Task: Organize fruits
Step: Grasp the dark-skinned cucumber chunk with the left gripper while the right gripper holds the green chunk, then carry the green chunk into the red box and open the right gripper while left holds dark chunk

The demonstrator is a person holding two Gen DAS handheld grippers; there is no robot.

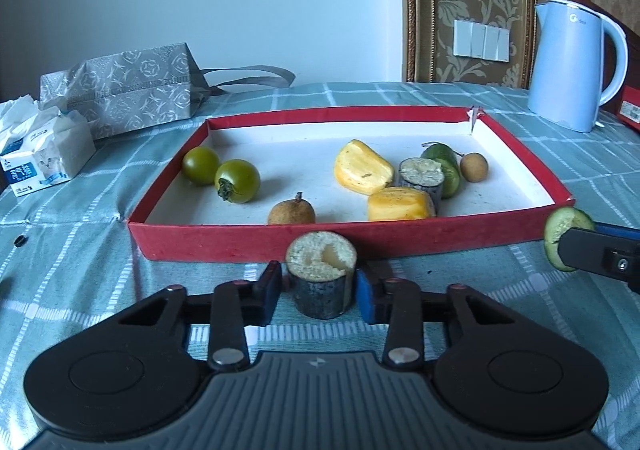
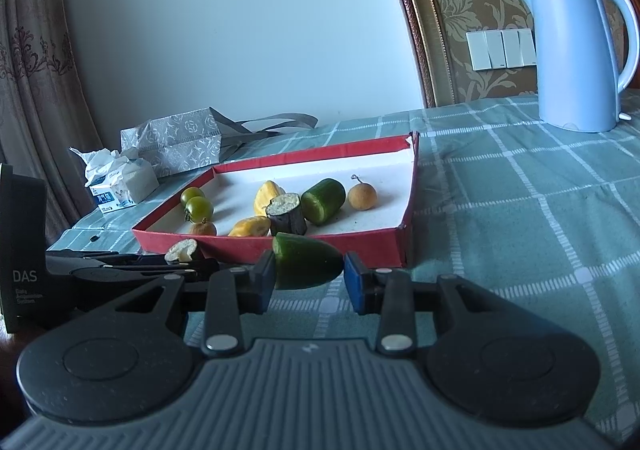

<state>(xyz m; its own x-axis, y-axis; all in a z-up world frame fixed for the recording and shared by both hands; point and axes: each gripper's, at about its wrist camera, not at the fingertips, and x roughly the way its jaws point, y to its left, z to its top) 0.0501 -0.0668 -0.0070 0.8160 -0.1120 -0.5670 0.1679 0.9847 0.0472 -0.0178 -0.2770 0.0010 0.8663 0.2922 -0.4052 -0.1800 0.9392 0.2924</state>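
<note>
My left gripper (image 1: pixel 318 296) is shut on a dark sugarcane piece (image 1: pixel 322 278) with a pale cut top, just before the front wall of the red tray (image 1: pixel 256 240). My right gripper (image 2: pixel 308 276) is shut on a green cucumber piece (image 2: pixel 306 260), held near the tray's front right corner; it also shows in the left wrist view (image 1: pixel 560 228). In the tray lie two green tomatoes (image 1: pixel 236 180), two longans (image 1: pixel 291 212), two yellow fruit pieces (image 1: pixel 362 170), another sugarcane piece (image 1: pixel 422 178) and another cucumber piece (image 1: pixel 444 166).
A blue kettle (image 1: pixel 572 66) stands at the back right. A grey patterned bag (image 1: pixel 128 88) and a tissue pack (image 1: pixel 44 154) lie at the back left. A checked green cloth (image 2: pixel 520 210) covers the table.
</note>
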